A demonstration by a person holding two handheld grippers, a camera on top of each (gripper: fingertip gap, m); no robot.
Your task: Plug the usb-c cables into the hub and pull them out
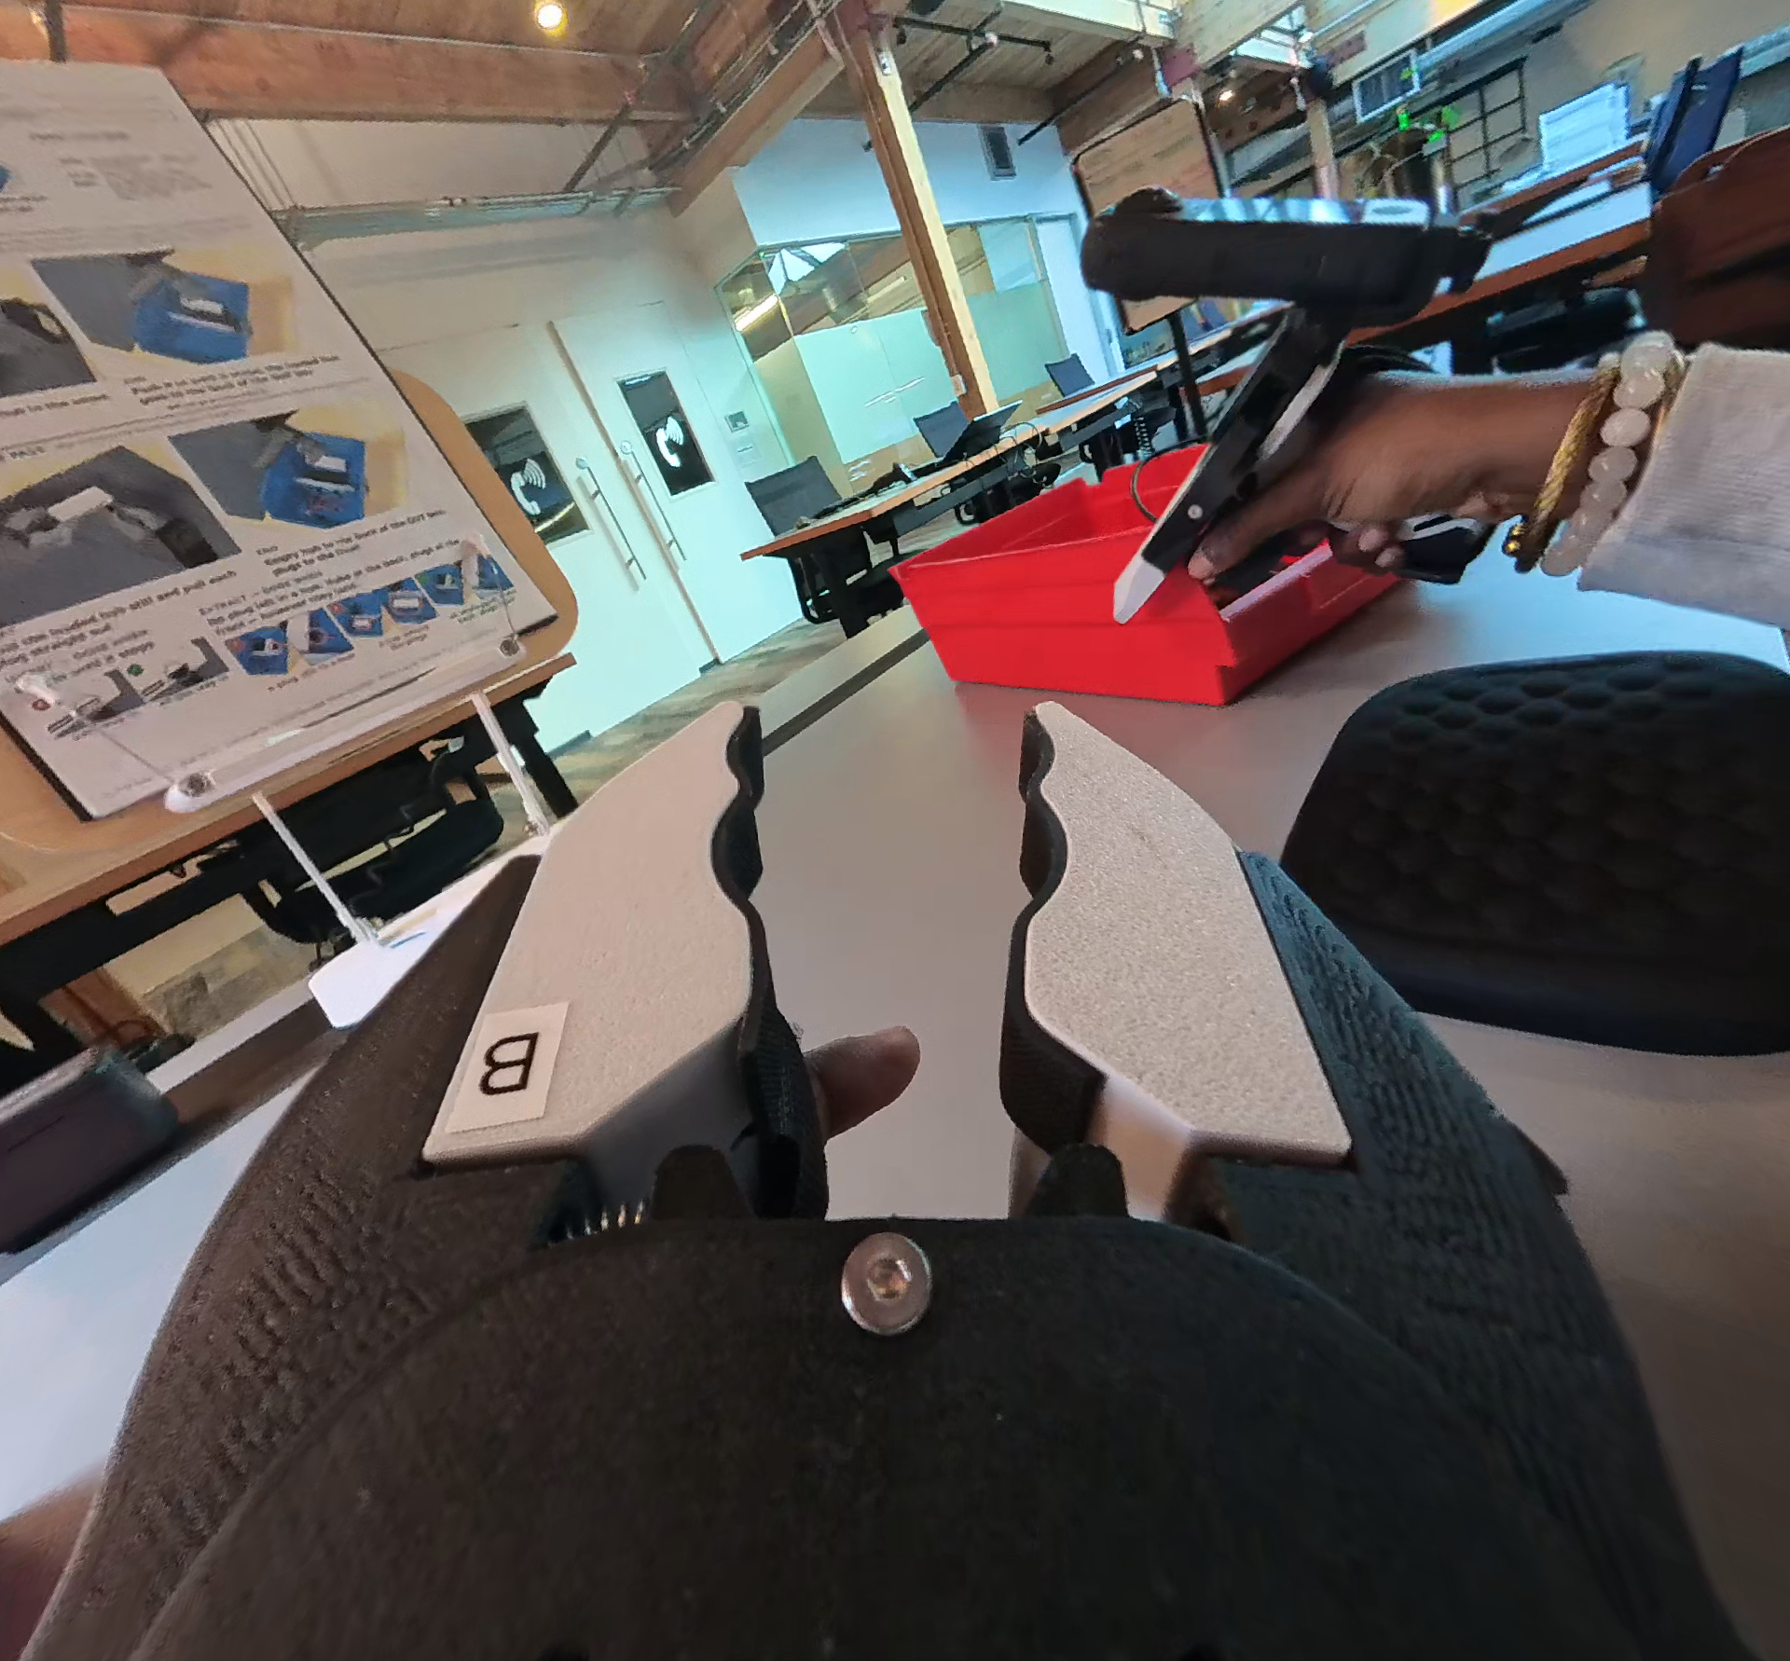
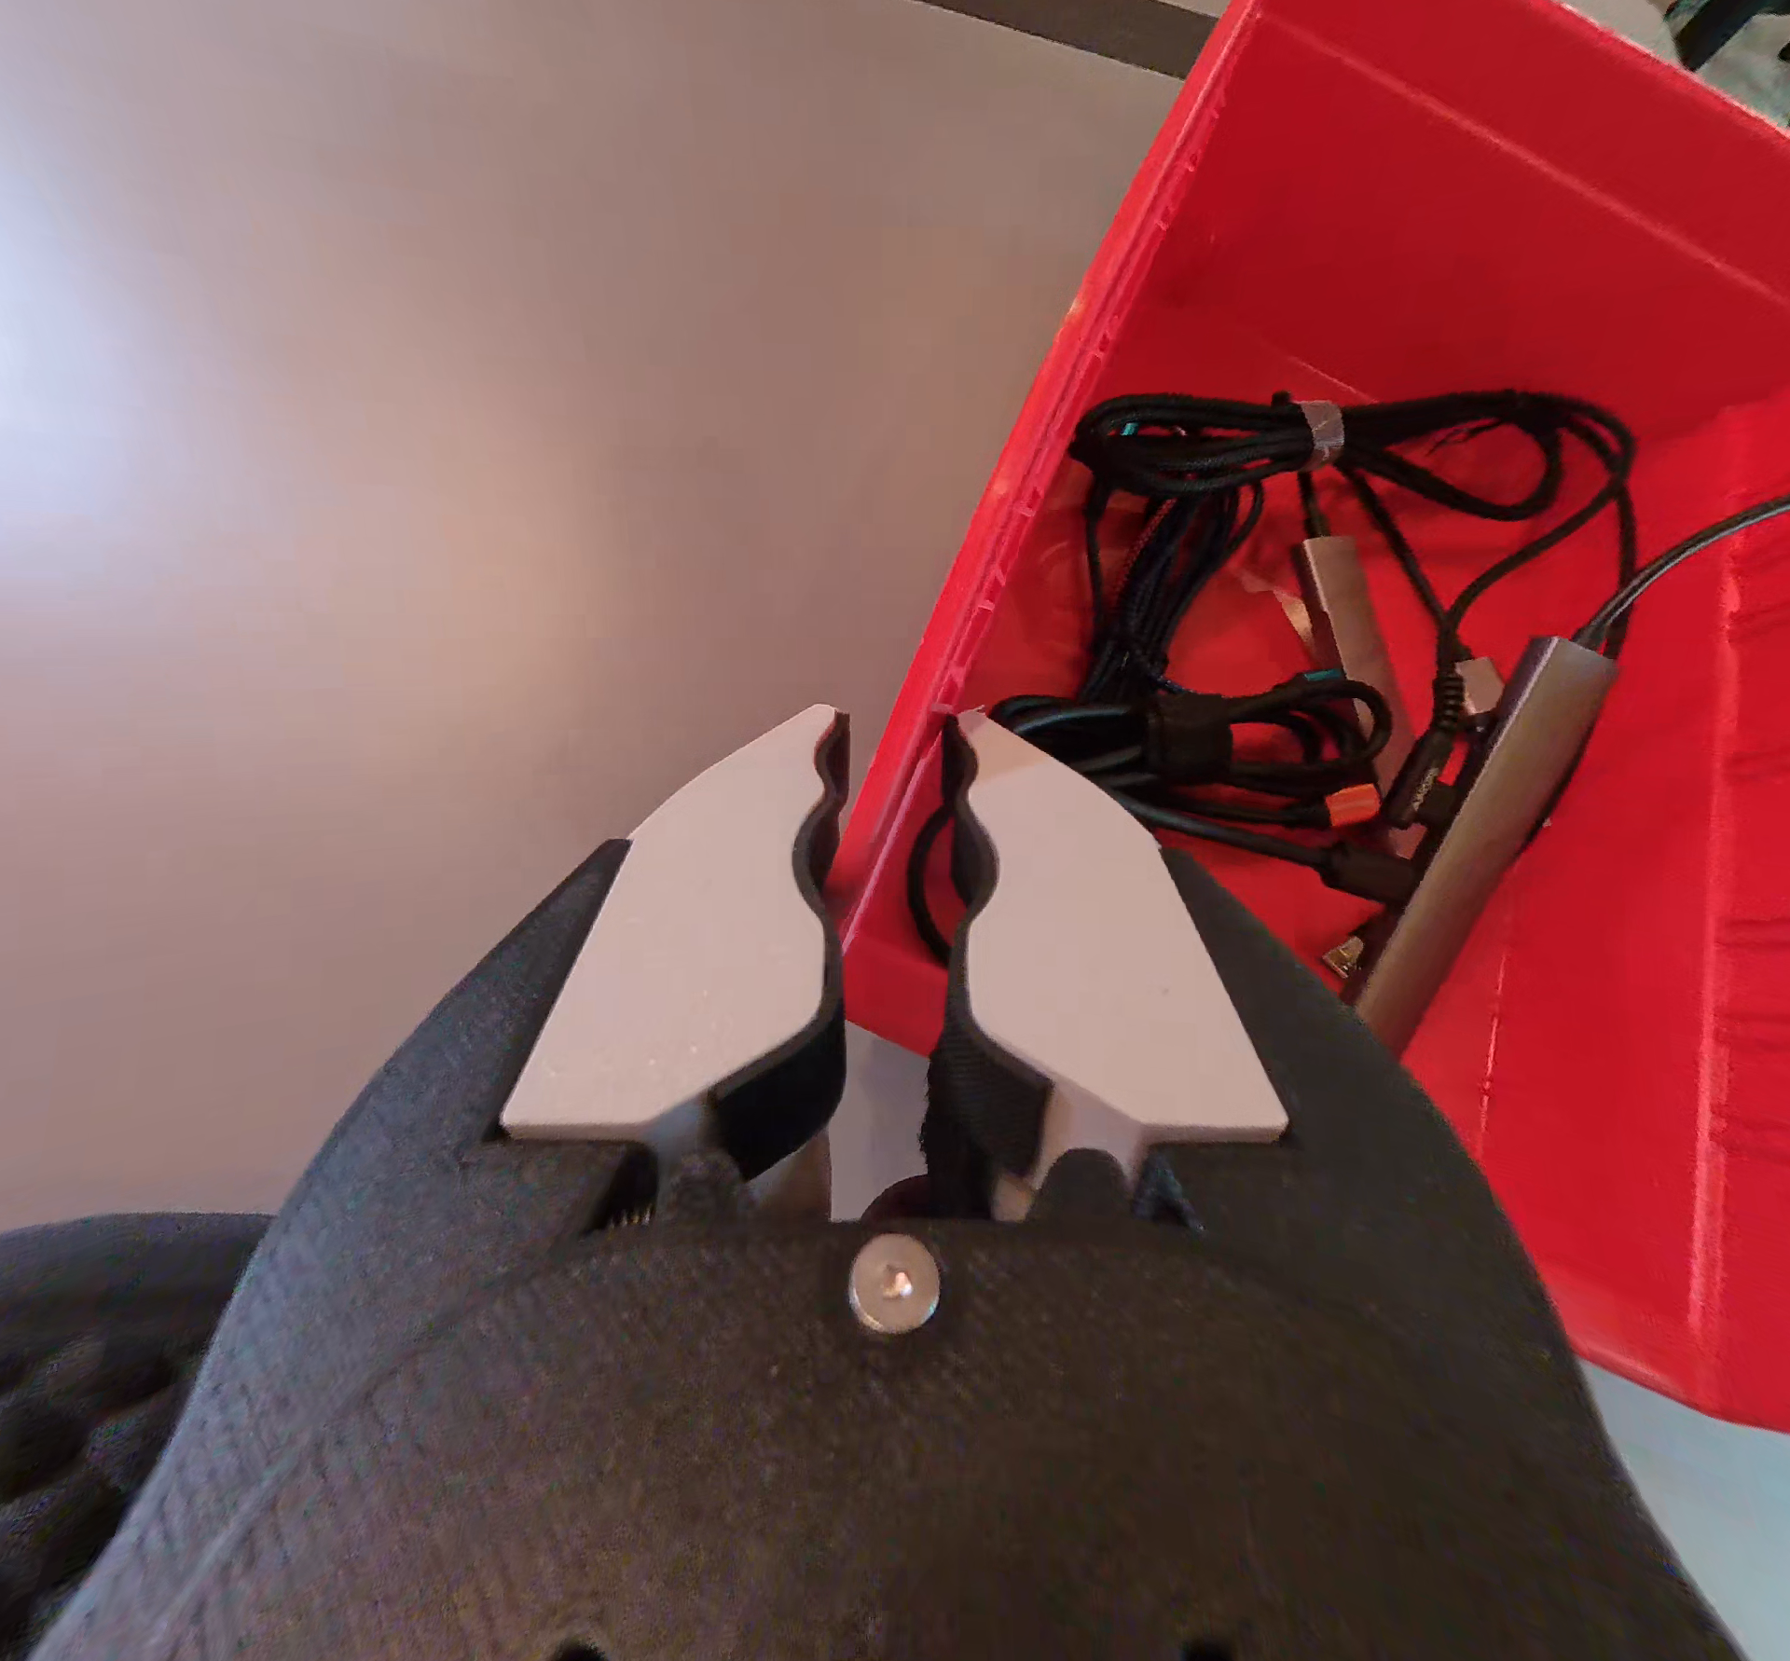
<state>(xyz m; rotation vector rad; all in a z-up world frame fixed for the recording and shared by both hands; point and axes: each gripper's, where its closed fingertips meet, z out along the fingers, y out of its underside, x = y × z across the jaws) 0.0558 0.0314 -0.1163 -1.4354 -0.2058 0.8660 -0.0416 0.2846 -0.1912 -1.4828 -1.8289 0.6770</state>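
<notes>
Cables (image 2: 1249, 724) and hub (image 2: 1482, 830) lie tangled in the red bin (image 2: 1375, 191) near the counter's far edge; your right tool (image 2: 896, 724), slightly parted and empty at the bin's near wall, should reach the hub first, left tool (image 1: 886, 724) wide and empty.

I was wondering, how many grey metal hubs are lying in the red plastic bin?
2: a long dark grey metal hub along the right side of the red plastic bin, and a shorter silver one mid-bin. Tangled cables may hide more.

White letter sticker (image 1: 509, 1064) on left gripper (image 1: 886, 733) finger (wording withheld).
</notes>
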